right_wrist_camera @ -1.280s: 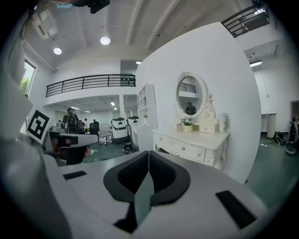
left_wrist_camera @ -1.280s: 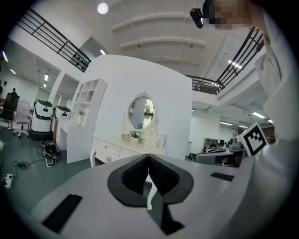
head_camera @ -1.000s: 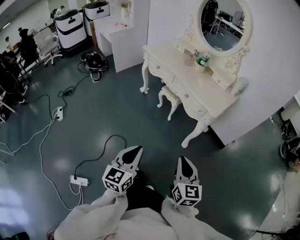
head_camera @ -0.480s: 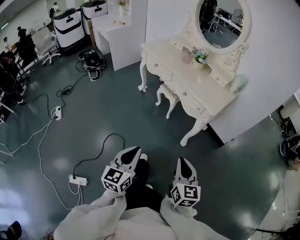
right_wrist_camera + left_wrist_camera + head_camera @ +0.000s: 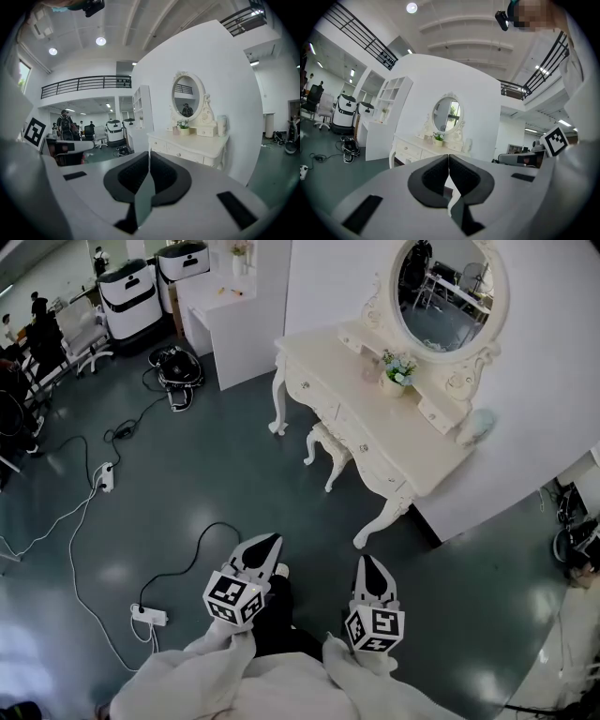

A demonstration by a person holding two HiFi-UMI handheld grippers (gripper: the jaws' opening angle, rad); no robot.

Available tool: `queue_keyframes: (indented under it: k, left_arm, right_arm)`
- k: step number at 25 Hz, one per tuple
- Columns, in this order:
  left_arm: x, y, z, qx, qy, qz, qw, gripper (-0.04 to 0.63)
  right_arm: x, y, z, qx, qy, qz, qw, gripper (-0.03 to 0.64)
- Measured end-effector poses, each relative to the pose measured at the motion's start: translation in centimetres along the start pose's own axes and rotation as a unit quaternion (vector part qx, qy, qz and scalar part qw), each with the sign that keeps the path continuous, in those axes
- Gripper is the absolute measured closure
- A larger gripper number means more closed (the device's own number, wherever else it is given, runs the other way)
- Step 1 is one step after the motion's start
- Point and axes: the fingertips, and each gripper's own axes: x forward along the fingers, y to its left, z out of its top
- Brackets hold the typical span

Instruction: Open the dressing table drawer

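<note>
A cream dressing table (image 5: 431, 451) with an oval mirror (image 5: 443, 287) stands against the white wall. All of its front drawers (image 5: 370, 454) are closed, with small knobs. It also shows as the dressing table (image 5: 419, 149) in the left gripper view and the dressing table (image 5: 190, 146) in the right gripper view. My left gripper (image 5: 269, 544) and right gripper (image 5: 371, 565) are held side by side low in the head view, well short of the table. Both are shut with nothing between the jaws. The left gripper (image 5: 448, 159) and right gripper (image 5: 149, 159) point toward the table.
A matching stool (image 5: 330, 442) is tucked under the table. A flower pot (image 5: 397, 371) stands on top. A black cable (image 5: 192, 563) and power strips (image 5: 149, 615) lie on the dark floor at left. White machines (image 5: 131, 296) and a white desk (image 5: 234, 320) stand beyond.
The whole view has shifted: the dressing table has come a little nearer and moved left in the head view. Both grippers kept their places relative to me and stayed shut.
</note>
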Motion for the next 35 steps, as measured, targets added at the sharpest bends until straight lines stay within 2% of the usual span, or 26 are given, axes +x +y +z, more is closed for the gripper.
queue_keyframes:
  k: [6,17,35]
  left_arm:
    - [4.6,2.2,2.1,0.006,0.005,-0.013,0.9999,0.578]
    - [10.6,7.6,3.5,0.008,0.028,-0.025,0.9993,0.578]
    - [17.0,15.3,5.7,0.031,0.032,-0.055,0.9975,0.578]
  right_arm:
    - [4.7,-1.4,2.5,-0.003,0.002,-0.004,1.0,0.581]
    - [12.4,-1.7,3.9,0.014,0.014,-0.015,1.0,0.581]
    - [22.7,-0.2,5.6,0.023,0.004,-0.03,0.999,0.581]
